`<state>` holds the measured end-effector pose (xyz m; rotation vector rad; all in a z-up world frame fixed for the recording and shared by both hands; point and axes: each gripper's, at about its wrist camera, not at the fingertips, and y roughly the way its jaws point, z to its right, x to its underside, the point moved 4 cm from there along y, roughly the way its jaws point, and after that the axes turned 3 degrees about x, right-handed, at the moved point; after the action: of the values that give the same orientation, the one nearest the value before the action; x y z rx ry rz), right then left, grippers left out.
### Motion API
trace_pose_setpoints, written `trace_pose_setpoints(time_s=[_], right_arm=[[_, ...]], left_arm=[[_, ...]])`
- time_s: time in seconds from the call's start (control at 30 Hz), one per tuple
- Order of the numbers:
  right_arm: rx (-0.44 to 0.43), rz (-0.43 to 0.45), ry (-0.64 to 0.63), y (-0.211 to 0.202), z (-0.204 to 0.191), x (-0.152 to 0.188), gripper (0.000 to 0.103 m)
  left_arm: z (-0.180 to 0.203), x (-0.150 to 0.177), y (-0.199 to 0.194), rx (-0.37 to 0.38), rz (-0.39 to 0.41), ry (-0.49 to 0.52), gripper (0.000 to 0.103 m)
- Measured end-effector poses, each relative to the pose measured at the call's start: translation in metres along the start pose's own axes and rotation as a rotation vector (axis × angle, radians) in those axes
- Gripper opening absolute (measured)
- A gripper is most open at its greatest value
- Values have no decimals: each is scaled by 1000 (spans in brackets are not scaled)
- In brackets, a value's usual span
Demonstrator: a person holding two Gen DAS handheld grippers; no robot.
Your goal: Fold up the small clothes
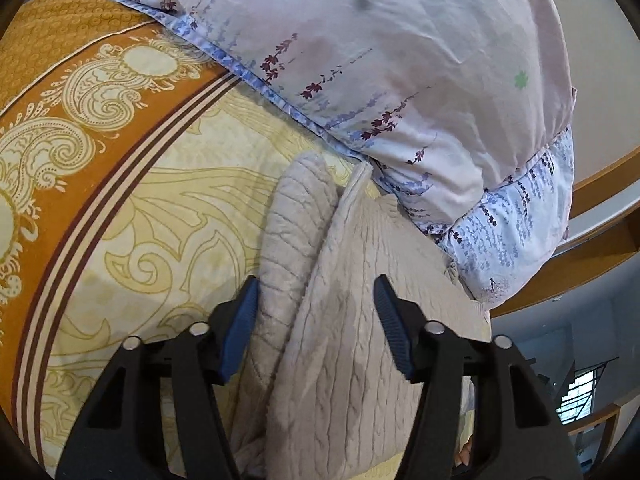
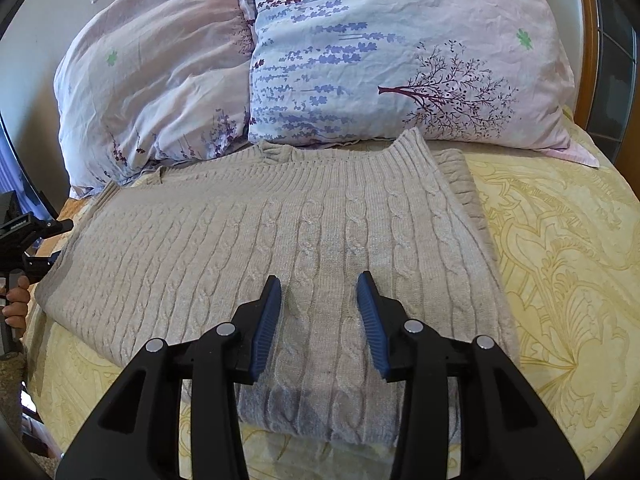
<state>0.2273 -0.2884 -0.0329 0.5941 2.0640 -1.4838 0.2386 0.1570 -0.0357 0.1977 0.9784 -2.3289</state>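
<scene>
Right gripper: black frame, blue pads, jaws spread apart, holding nothing, poised over the near hem of the sweater. Sweater: beige cable knit, folded, flat on the bedspread, collar toward 12 o'clock. Left gripper: jaws parted, the sweater's raised fold lying between its fingers; whether it presses the cloth cannot be told. Bedspread: yellow with scroll pattern, orange border at 9 o'clock in the left view. Pillows: two, pale pink with purple flowers, at 12 o'clock beyond the collar.
</scene>
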Motion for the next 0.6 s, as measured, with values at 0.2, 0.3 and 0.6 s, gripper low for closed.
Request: trace_pose_setpoints(time_s=[0.2, 0.3, 0.6], right_arm=[[-31, 0, 6, 0, -5, 0, 57], [-44, 4, 11, -1, -7, 0, 63], [-108, 30, 122, -17, 8, -1, 63]], left_arm=[[1, 2, 7, 4, -6, -17, 41], [2, 4, 11, 3, -23, -26, 24], [35, 1, 1, 87, 28, -16, 14]])
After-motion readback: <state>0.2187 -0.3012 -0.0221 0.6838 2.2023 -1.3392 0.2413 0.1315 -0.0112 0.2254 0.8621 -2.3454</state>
